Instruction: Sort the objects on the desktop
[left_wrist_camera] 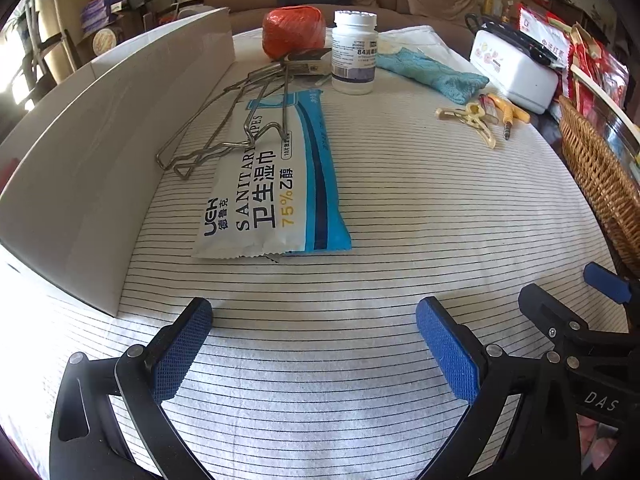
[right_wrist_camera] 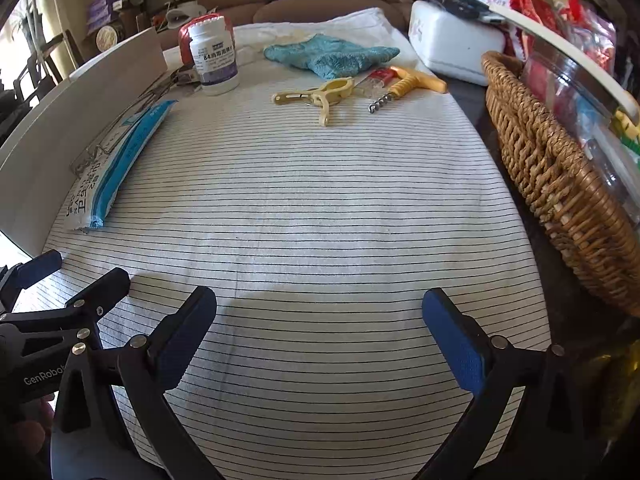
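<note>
Both spread wide and empty above the striped cloth [right_wrist_camera: 304, 208]: left gripper [left_wrist_camera: 314, 344] and right gripper [right_wrist_camera: 320, 336]. Wipes pack [left_wrist_camera: 276, 184] flat beside the white box [left_wrist_camera: 100, 152], wire rack [left_wrist_camera: 232, 120] partly over it; white bottle [left_wrist_camera: 355, 52], orange twine ball [left_wrist_camera: 294, 32], teal cloth [right_wrist_camera: 332, 56], yellow clip [right_wrist_camera: 320, 98] and corkscrew [right_wrist_camera: 404, 84] farther back; wicker basket [right_wrist_camera: 560, 184] at right
</note>
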Demonstrator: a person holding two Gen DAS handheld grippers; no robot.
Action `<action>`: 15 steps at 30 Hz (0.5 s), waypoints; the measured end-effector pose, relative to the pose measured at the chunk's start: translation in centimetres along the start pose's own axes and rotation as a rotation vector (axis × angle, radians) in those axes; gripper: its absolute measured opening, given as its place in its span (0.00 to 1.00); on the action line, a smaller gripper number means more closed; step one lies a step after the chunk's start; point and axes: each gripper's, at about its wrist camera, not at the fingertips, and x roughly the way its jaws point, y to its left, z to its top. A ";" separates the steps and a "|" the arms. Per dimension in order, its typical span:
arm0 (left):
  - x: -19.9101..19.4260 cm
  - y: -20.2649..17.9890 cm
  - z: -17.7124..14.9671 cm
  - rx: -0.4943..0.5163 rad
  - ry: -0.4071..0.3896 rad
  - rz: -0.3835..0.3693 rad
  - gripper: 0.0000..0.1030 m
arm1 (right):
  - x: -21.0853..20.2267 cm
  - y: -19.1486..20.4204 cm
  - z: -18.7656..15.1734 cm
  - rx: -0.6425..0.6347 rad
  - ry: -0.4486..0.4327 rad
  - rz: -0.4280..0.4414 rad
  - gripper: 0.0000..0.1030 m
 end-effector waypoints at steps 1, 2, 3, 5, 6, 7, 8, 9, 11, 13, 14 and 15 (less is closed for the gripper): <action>0.0 0.0 0.0 -0.003 -0.003 -0.003 1.00 | 0.0 0.0 0.0 0.002 -0.003 0.000 1.00; 0.0 0.1 0.0 -0.006 -0.005 -0.006 1.00 | 0.0 0.0 0.0 0.006 -0.007 0.000 1.00; 0.1 0.1 -0.1 -0.005 -0.010 -0.008 1.00 | 0.0 0.0 0.0 0.008 -0.010 0.000 1.00; 0.0 0.1 -0.1 -0.002 -0.019 -0.011 1.00 | 0.0 0.0 -0.1 0.010 -0.017 -0.001 1.00; 0.0 0.2 -0.2 -0.001 -0.024 -0.012 1.00 | 0.1 -0.1 -0.1 0.011 -0.020 -0.002 1.00; 0.0 0.2 -0.2 0.000 -0.028 -0.014 1.00 | 0.1 -0.1 -0.1 0.011 -0.023 -0.004 1.00; 0.1 0.2 -0.2 0.000 -0.029 -0.015 1.00 | 0.1 0.0 -0.1 0.011 -0.026 -0.005 1.00; 0.1 0.2 -0.2 -0.001 -0.029 -0.014 1.00 | 0.1 -0.1 -0.1 0.011 -0.030 -0.007 1.00; 0.1 0.3 -0.2 -0.005 -0.029 -0.013 1.00 | 0.1 0.0 -0.1 0.010 -0.032 -0.011 1.00; 0.1 0.4 -0.1 -0.010 -0.029 -0.011 1.00 | 0.2 0.1 -0.1 0.005 -0.029 -0.019 1.00; 0.1 0.4 -0.1 -0.012 -0.029 -0.010 1.00 | 0.2 0.2 -0.1 0.003 -0.027 -0.022 1.00; 0.1 0.4 -0.1 -0.013 -0.029 -0.009 1.00 | 0.3 0.2 -0.1 0.000 -0.025 -0.026 1.00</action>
